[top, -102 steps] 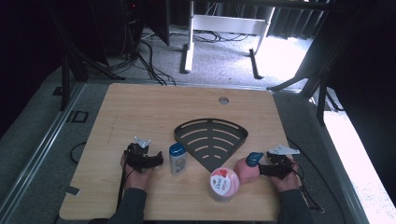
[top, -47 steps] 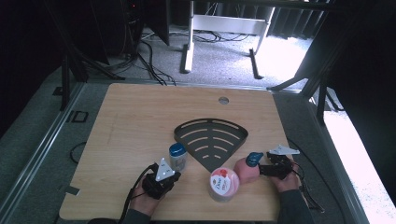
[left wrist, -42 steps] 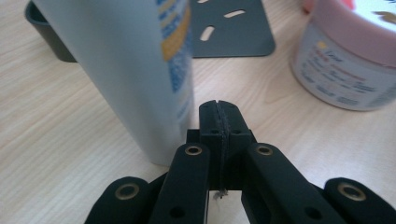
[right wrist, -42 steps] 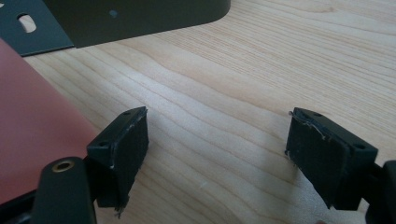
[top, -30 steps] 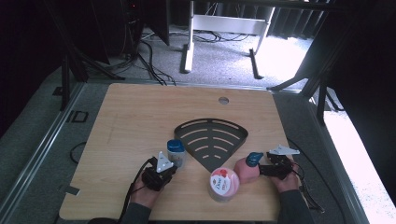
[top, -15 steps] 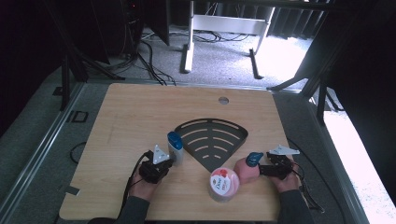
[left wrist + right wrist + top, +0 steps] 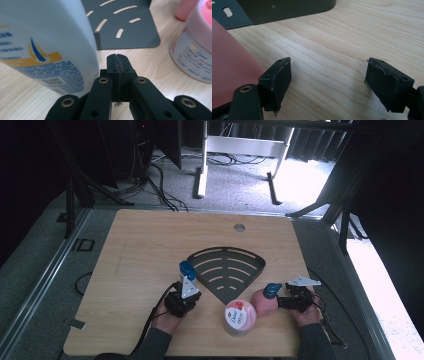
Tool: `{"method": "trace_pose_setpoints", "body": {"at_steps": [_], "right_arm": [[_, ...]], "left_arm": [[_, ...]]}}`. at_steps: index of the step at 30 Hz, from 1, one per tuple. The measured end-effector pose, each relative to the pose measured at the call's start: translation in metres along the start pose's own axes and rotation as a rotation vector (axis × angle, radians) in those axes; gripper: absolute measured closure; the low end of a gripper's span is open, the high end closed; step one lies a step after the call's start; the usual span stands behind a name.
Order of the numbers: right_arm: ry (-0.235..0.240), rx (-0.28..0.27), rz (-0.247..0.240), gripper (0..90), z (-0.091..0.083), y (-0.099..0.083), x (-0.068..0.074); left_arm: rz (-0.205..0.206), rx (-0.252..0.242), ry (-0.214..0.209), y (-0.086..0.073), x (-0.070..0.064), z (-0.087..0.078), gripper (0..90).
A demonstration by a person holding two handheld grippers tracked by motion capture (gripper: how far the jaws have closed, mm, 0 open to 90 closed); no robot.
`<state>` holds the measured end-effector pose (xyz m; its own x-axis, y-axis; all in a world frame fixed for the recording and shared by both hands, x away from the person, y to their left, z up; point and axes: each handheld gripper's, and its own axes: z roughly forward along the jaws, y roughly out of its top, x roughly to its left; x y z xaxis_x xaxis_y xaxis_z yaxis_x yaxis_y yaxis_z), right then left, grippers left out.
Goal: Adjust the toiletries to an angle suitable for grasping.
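A white bottle with a blue cap (image 7: 187, 272) stands at the left corner of the dark grey slotted rack (image 7: 227, 270). My left gripper (image 7: 186, 295) is just on the near side of it. In the left gripper view the jaws are pressed together with nothing between them (image 7: 117, 58), and the white bottle (image 7: 47, 42) rises right beside them on the left. My right gripper (image 7: 279, 301) lies on the table, open (image 7: 328, 72), with a pink bottle (image 7: 264, 301) just outside its left jaw (image 7: 227, 70).
A pink-lidded jar (image 7: 239, 316) stands near the front edge between the two hands, also at the right of the left gripper view (image 7: 195, 50). The rack's edge (image 7: 287, 7) lies just beyond the right gripper. The wooden table (image 7: 150, 240) has a cable hole (image 7: 239, 227) at the back.
My left gripper came round from the bottle's left to its near side. The white bottle has shifted away from the person, up to the rack's left corner. The right gripper has stayed still.
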<state>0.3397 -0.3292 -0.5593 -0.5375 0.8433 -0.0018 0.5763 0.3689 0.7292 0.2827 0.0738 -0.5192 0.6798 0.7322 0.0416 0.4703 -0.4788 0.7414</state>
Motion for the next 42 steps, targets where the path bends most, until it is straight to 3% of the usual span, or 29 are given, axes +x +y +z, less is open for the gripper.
{"method": "trace_pose_setpoints", "body": {"at_steps": [18, 33, 35, 38, 42], "right_arm": [[-0.001, -0.001, -0.002, 20.6, 0.0, 0.0, 0.0], [-0.003, 0.0, 0.001, 20.8, -0.002, -0.002, 0.002], [-0.003, -0.001, 0.001, 21.0, -0.002, -0.002, 0.002], [-0.007, -0.004, 0.003, 23.5, -0.003, -0.002, 0.003], [-0.012, -0.01, 0.006, 43.7, -0.008, -0.004, 0.008]], "left_arm": [[-0.064, 0.03, 0.057, -0.007, 0.023, 0.005, 89.6], [-0.179, 0.045, 0.108, -0.023, 0.045, -0.005, 88.9], [-0.181, 0.035, 0.091, -0.022, 0.044, -0.006, 88.7], [-0.153, 0.027, 0.055, -0.018, 0.035, -0.005, 88.6], [-0.1, 0.008, 0.005, -0.008, 0.019, -0.001, 88.6]]}}
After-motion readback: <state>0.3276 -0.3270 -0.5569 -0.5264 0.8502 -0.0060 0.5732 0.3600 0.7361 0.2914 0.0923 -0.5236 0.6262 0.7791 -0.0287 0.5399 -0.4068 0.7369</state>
